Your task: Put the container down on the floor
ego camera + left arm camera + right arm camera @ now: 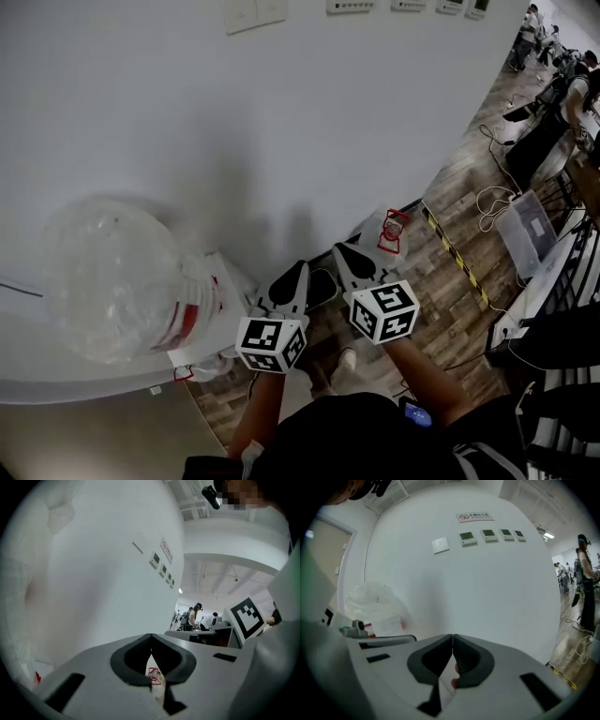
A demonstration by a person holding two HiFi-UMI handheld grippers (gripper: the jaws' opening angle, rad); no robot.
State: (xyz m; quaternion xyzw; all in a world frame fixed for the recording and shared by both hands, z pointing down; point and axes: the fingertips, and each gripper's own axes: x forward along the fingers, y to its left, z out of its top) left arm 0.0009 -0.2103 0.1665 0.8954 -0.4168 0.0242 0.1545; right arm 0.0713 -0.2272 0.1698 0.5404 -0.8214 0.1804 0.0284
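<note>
you are holding both grippers up in front of you with nothing in them: the left gripper (298, 274) is showing its jaws pressed together tip to tip, and the right gripper (353, 255) is doing the same. the container (394, 232), clear with a red clasp, is sitting on the floor (450, 309) at the foot of the wall (281, 141), at about one o'clock from the right gripper and apart from it, so the task is looking done. the risk is now lying in your feet and arms: a step toward twelve o'clock could be kicking the container over, and a swing toward nine o'clock could be snagging the plastic bag (103, 281) at the counter (56, 384) edge. whether the container is resting flat i cannot tell.
</note>
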